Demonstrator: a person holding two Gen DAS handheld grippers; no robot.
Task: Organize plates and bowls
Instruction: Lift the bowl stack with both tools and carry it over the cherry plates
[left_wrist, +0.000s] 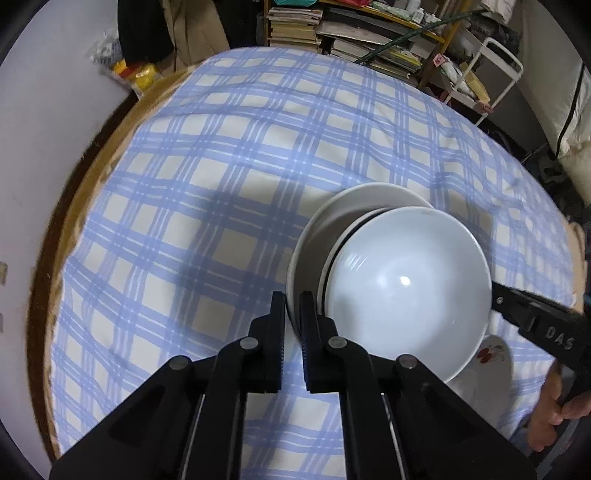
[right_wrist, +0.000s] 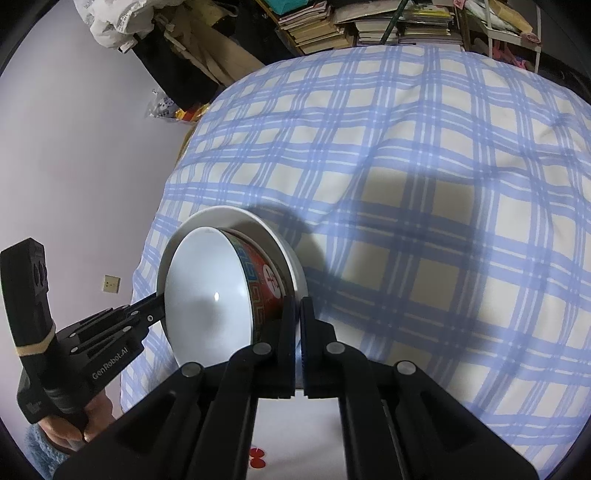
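Observation:
A white plate (left_wrist: 354, 206) carries a white bowl (left_wrist: 406, 280) with a red and blue patterned outside (right_wrist: 264, 291). The pair is held above the blue checked tablecloth (left_wrist: 207, 206). My left gripper (left_wrist: 293, 310) is shut on the plate's near rim. My right gripper (right_wrist: 298, 310) is shut on the plate's opposite rim (right_wrist: 295, 273). In the left wrist view the right gripper's fingers (left_wrist: 509, 301) reach in from the right behind the bowl. In the right wrist view the left gripper's fingers (right_wrist: 147, 308) reach in from the left.
A second white plate with a red print (left_wrist: 491, 365) lies on the cloth below the bowl; it also shows in the right wrist view (right_wrist: 273, 435). Shelves of books (left_wrist: 351, 37) and a white rack (left_wrist: 491, 70) stand behind the table. A wall is at the left.

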